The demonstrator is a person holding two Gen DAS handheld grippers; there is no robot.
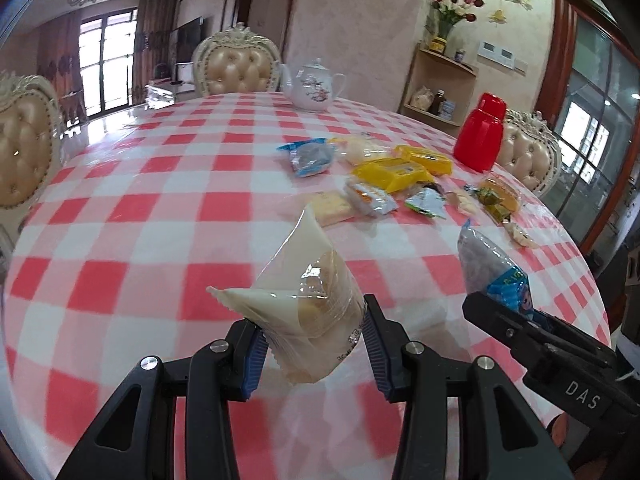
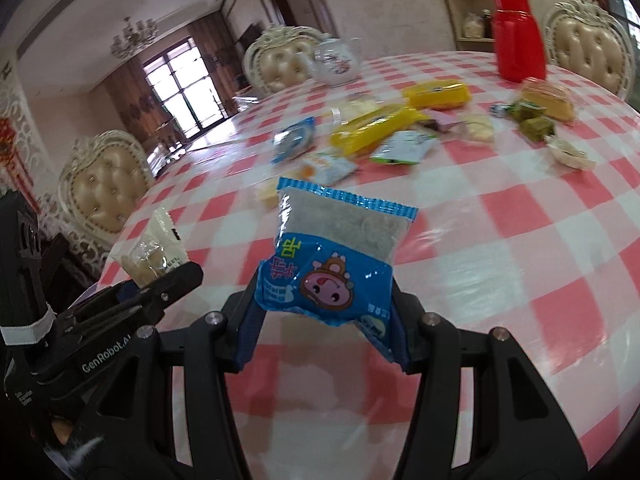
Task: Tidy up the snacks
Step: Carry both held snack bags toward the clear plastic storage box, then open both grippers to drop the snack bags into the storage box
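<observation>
My left gripper (image 1: 314, 350) is shut on a clear-and-cream snack packet (image 1: 304, 300) with a pale pastry inside, held above the checked tablecloth (image 1: 160, 240). My right gripper (image 2: 324, 336) is shut on a blue packet (image 2: 336, 260) with a cartoon face and a grey cake inside. Each gripper shows in the other's view: the right gripper (image 1: 516, 312) with its blue packet (image 1: 488, 268) at the right, the left gripper (image 2: 160, 284) with its cream packet (image 2: 154, 248) at the left. A loose pile of snacks (image 1: 384, 176) lies further back on the table.
The pile holds yellow packets (image 2: 436, 94), a second blue packet (image 2: 292, 142), green-wrapped pieces (image 2: 532, 120) and small sweets. A white teapot (image 1: 312, 84) and a red flask (image 1: 480, 132) stand at the far side. Padded chairs (image 1: 236, 64) ring the round table.
</observation>
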